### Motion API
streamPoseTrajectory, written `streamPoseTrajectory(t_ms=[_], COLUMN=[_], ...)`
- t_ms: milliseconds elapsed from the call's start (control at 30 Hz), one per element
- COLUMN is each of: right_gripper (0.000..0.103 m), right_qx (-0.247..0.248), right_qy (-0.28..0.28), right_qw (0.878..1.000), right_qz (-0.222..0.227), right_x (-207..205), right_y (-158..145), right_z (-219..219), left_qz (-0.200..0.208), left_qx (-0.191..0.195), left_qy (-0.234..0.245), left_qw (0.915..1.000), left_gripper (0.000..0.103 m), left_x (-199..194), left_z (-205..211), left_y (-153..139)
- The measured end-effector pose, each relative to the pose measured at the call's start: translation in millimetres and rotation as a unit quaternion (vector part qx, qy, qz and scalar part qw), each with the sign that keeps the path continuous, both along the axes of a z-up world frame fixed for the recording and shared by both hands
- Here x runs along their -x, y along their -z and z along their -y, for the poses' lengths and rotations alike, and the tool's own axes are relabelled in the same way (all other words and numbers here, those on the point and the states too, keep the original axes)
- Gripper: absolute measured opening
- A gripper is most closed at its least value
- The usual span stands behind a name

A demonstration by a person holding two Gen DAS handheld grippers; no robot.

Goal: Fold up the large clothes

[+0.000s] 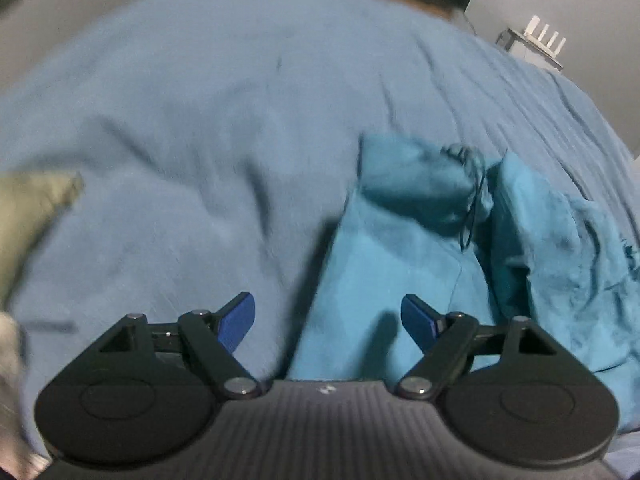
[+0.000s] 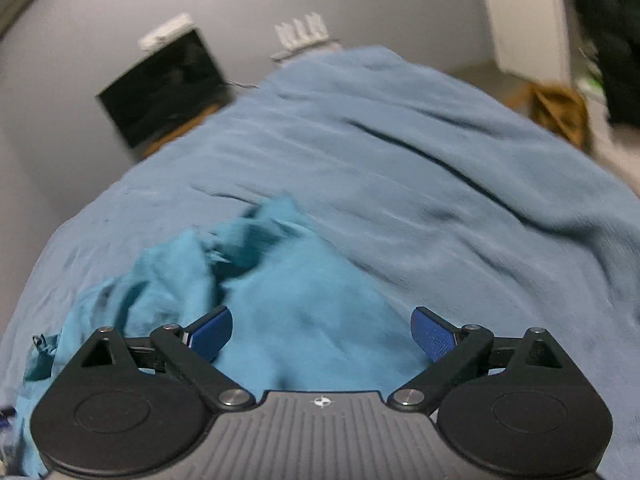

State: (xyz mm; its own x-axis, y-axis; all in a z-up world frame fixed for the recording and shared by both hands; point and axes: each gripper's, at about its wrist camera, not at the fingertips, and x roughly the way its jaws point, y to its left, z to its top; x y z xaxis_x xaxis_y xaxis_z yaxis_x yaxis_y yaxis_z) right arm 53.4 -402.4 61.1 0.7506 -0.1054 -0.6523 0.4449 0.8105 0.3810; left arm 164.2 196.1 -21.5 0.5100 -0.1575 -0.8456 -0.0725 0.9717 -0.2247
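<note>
A teal garment (image 1: 420, 248) with a drawstring lies partly folded and rumpled on a blue bedspread (image 1: 200, 140). In the left wrist view my left gripper (image 1: 328, 318) hangs above the garment's left edge, its blue pads apart with nothing between them. In the right wrist view the same teal garment (image 2: 288, 292) spreads below my right gripper (image 2: 322, 332), which stands wide open and clear of the cloth. The blue bedspread (image 2: 420, 168) stretches beyond it. Both views are motion-blurred.
An olive cushion (image 1: 28, 216) lies at the bed's left side. A dark screen (image 2: 164, 88) leans at the wall past the bed. A white router (image 2: 304, 32) stands on a small stand, also seen as the router (image 1: 546, 40). A wooden crate (image 2: 560, 108) sits at the right.
</note>
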Motion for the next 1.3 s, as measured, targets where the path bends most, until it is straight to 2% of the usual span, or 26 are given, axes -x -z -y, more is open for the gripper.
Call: streamPoseTrajectory(t_ms=[67, 200, 400, 533, 700, 767, 900, 967, 1000, 1033, 1067, 1100, 1133, 1200, 1300], right_gripper=[0.097, 0.096, 0.096, 0.095, 0.096, 0.096, 0.093, 0.083, 0.073, 0.058, 0.051, 0.034, 0.028, 0.024, 0.020], right_qx=[-0.037, -0.115, -0.168, -0.217, -0.278, -0.307, -0.370, -0.378, -0.371, -0.355, -0.335, -0.315, -0.294, -0.237, -0.189], right_qy=[0.016, 0.047, 0.058, 0.087, 0.086, 0.086, 0.096, 0.117, 0.123, 0.124, 0.116, 0.103, 0.088, 0.059, 0.043], right_qw=[0.999, 0.992, 0.983, 0.971, 0.955, 0.947, 0.924, 0.918, 0.920, 0.926, 0.935, 0.943, 0.950, 0.968, 0.979], right_qz=[-0.006, -0.010, -0.032, -0.053, -0.055, -0.038, -0.014, 0.003, 0.010, 0.016, 0.027, 0.042, 0.057, 0.064, 0.067], right_x=[13, 31, 27, 34, 31, 25, 12, 11, 11, 11, 11, 11, 10, 5, -5], right_y=[12, 37, 57, 68, 85, 94, 110, 112, 111, 107, 101, 94, 87, 73, 64], right_z=[11, 29, 35, 43, 48, 51, 50, 44, 41, 38, 35, 31, 27, 14, 1], left_qz=[-0.026, -0.051, -0.062, -0.065, -0.050, -0.048, -0.076, -0.075, -0.072, -0.070, -0.068, -0.064, -0.058, -0.046, -0.030], left_qx=[0.008, 0.038, 0.051, 0.055, 0.036, 0.034, 0.059, 0.075, 0.089, 0.105, 0.110, 0.114, 0.117, 0.097, 0.066], left_qy=[-0.006, 0.004, 0.005, -0.004, 0.004, 0.012, 0.013, 0.013, 0.016, 0.021, 0.024, 0.030, 0.038, 0.045, 0.044], left_qw=[0.9996, 0.9980, 0.9968, 0.9964, 0.9981, 0.9982, 0.9953, 0.9943, 0.9933, 0.9918, 0.9913, 0.9909, 0.9907, 0.9932, 0.9964], left_gripper=[0.079, 0.079, 0.079, 0.080, 0.079, 0.079, 0.080, 0.078, 0.074, 0.061, 0.050, 0.042, 0.022, 0.015, 0.008], left_x=[-5, -12, -16, -18, -15, -16, -25, -28, -28, -28, -28, -29, -29, -31, -37], left_z=[-6, -11, -10, -12, -6, -3, -4, -5, -6, -7, -6, -4, -1, 7, 20], left_y=[12, 29, 39, 43, 38, 37, 51, 54, 54, 54, 54, 53, 52, 49, 47])
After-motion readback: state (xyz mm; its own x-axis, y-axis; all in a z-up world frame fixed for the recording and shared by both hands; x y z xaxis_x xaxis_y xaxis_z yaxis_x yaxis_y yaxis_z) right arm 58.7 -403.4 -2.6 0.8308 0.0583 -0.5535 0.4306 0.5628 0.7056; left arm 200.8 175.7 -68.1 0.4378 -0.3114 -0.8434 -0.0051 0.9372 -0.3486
